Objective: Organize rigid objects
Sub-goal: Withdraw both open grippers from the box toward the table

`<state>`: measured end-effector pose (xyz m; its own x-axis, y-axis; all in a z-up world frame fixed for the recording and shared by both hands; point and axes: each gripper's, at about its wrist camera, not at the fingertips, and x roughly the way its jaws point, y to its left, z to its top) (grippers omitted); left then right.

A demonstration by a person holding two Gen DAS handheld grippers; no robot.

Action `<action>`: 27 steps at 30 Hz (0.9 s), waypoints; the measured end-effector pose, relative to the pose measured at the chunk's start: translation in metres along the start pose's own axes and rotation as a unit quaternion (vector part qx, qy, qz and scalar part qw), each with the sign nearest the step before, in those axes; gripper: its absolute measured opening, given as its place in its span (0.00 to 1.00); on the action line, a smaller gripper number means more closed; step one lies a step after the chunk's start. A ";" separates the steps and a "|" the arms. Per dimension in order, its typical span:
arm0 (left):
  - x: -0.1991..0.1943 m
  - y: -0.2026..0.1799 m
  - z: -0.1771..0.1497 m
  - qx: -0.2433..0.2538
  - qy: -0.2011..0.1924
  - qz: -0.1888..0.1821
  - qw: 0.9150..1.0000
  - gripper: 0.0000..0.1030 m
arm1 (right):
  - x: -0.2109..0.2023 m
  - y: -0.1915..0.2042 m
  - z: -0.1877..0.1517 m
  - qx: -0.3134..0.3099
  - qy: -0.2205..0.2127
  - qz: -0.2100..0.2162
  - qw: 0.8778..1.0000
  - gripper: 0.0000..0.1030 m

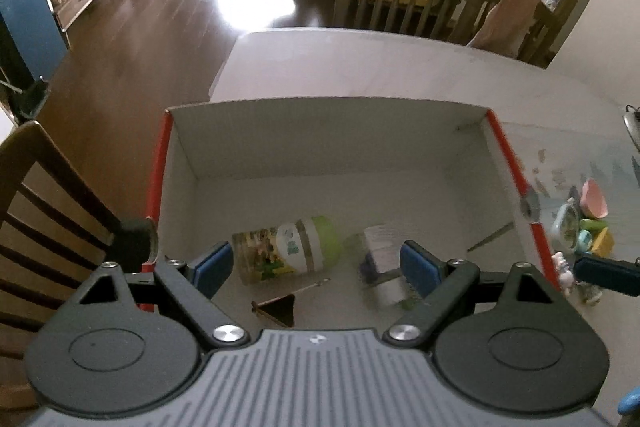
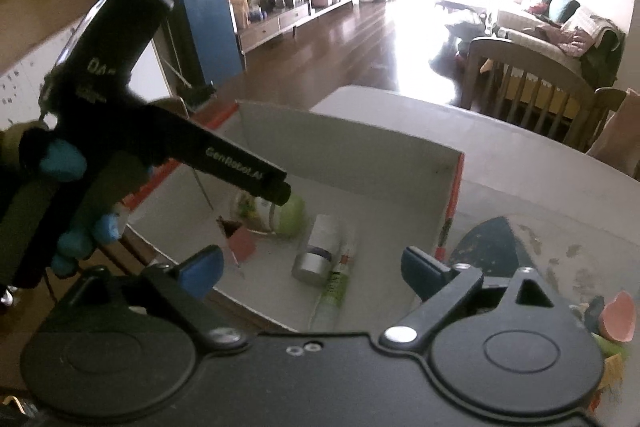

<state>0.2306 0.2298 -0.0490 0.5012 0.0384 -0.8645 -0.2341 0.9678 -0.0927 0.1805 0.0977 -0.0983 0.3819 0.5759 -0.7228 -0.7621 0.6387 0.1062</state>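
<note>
Both grippers hang above the open cardboard box, tilted down into it, and both are empty. The left gripper has its blue pads spread wide with nothing between them; the right gripper is just as wide and also holds nothing.

Inside the box, straight ahead of and below the left gripper, lies a green-capped jar on its side, its long axis running roughly across the gripper's spread, cap toward the right pad. Just right of it, partly behind the right pad, is a blurred white and purple container. Nearer the gripper body sits a small dark triangular piece. From the right wrist view, a silver-based cylinder and a slim green-labelled tube lie side by side below the gripper, both pointing away from it, with a pinkish triangular block off toward its left pad.

What looks still unsorted is the cluster of small colourful toys on the surface, outside the box wall and to the right of both grippers. The right gripper is clearly the nearer one; a pink heart-shaped piece sits just beyond its right pad. I'd guess the next reach swings rightward and down, over the red-edged box wall, to those toys. I can't make out their individual shapes well enough to say how they lie.
</note>
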 end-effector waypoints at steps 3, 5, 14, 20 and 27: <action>-0.013 -0.008 -0.004 0.007 -0.015 -0.004 1.000 0.93 | -0.017 -0.005 -0.005 0.007 -0.014 0.004 1.000 0.94; -0.017 -0.013 -0.001 0.012 -0.024 -0.003 1.000 0.94 | -0.029 -0.010 -0.010 0.012 -0.023 0.004 1.000 0.95; -0.049 -0.040 -0.014 0.032 -0.076 -0.016 0.996 0.97 | -0.079 -0.030 -0.033 0.038 -0.069 -0.001 0.997 0.99; -0.070 -0.067 -0.028 0.043 -0.122 -0.032 0.991 0.98 | -0.112 -0.052 -0.055 0.057 -0.104 -0.017 0.993 1.00; -0.079 -0.111 -0.046 0.057 -0.154 -0.073 0.984 0.98 | -0.141 -0.081 -0.085 0.061 -0.118 -0.044 0.990 1.00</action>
<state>0.1786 0.1083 0.0072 0.7552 -0.0457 -0.6539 -0.0548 0.9897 -0.1325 0.1442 -0.0784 -0.0633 0.5669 0.6089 -0.5548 -0.6564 0.7408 0.1424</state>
